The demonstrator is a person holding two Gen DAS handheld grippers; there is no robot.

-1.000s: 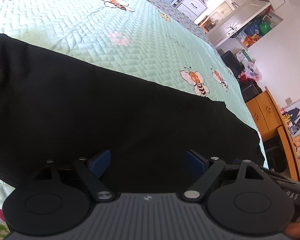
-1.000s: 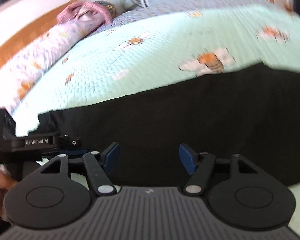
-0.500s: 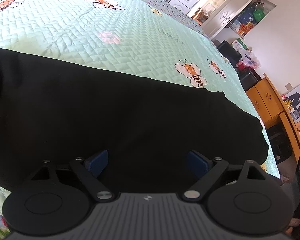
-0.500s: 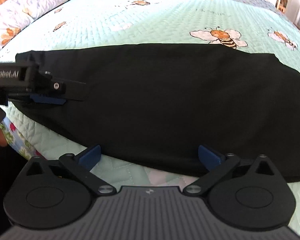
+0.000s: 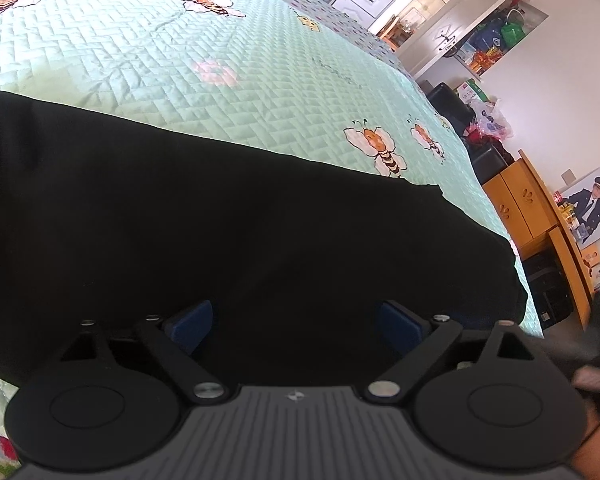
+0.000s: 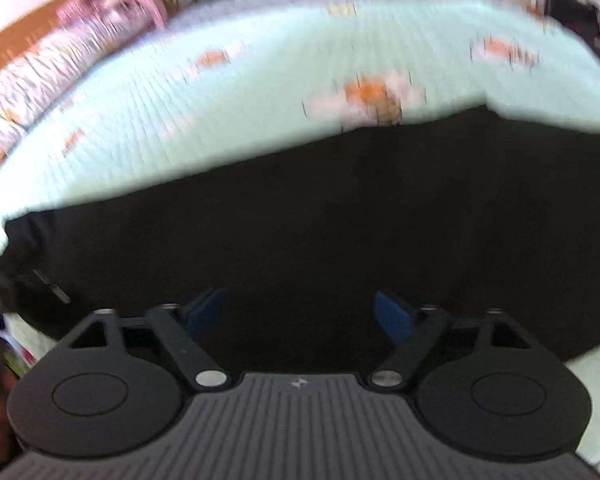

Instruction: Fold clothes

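My left hand-held gripper is spreading and my right hand-held gripper is narrowing, both gripping nothing, black garment just ahead on the bed

Both grippers poised low over the black garment

The left gripper tilts downward above the garment's near edge, jaws spread wide and opening, blue pads clear of the cloth. The right gripper, also angled down over that edge, is blurred; its jaws are closing with only flat cloth beneath, nothing pinched between them.
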